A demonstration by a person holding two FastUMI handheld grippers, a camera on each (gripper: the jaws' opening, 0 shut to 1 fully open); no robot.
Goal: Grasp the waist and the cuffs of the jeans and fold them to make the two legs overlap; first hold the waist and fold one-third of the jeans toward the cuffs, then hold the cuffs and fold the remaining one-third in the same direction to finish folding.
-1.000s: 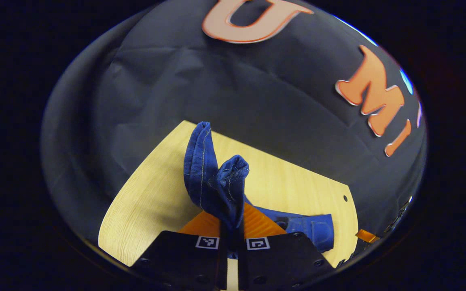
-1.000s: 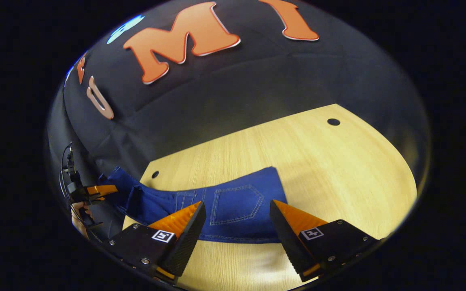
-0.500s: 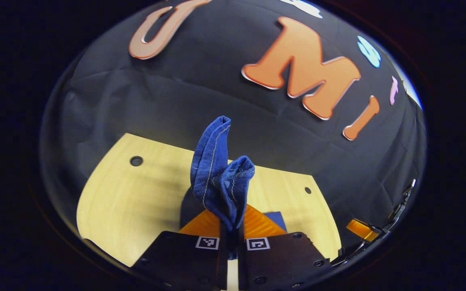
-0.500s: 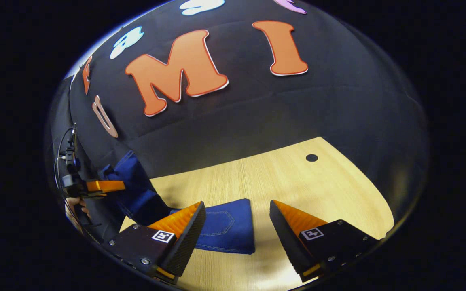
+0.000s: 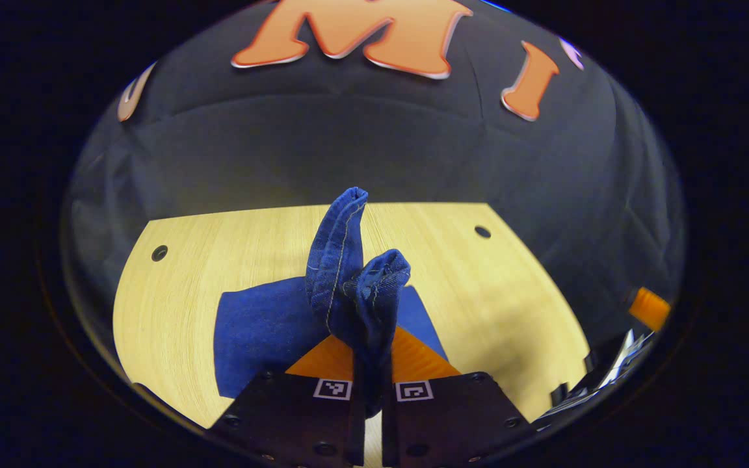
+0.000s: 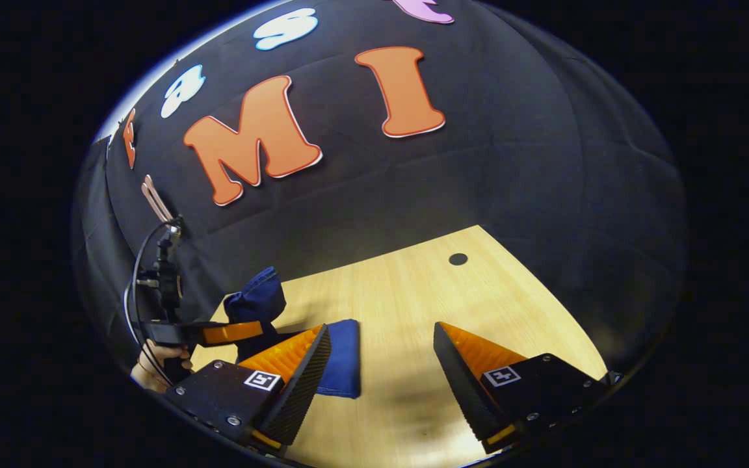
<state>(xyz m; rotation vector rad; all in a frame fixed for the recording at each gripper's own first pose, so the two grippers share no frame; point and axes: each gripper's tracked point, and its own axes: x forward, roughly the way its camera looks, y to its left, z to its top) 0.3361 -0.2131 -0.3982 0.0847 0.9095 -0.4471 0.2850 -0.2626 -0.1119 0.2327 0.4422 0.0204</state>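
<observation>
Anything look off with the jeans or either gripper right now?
Nothing stands out. The left gripper is shut on a bunched end of the jeans, lifted above the folded part lying flat on the table. The right gripper is open above bare table, holding nothing.

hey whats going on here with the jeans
A person is folding dark blue denim jeans on a light wooden table with two handheld grippers. The left gripper is shut on a bunched end of the jeans and holds it up above the part lying flat. The right gripper is open over the table beside the folded edge, holding nothing. The final fold looks under way, not yet laid down.
</observation>
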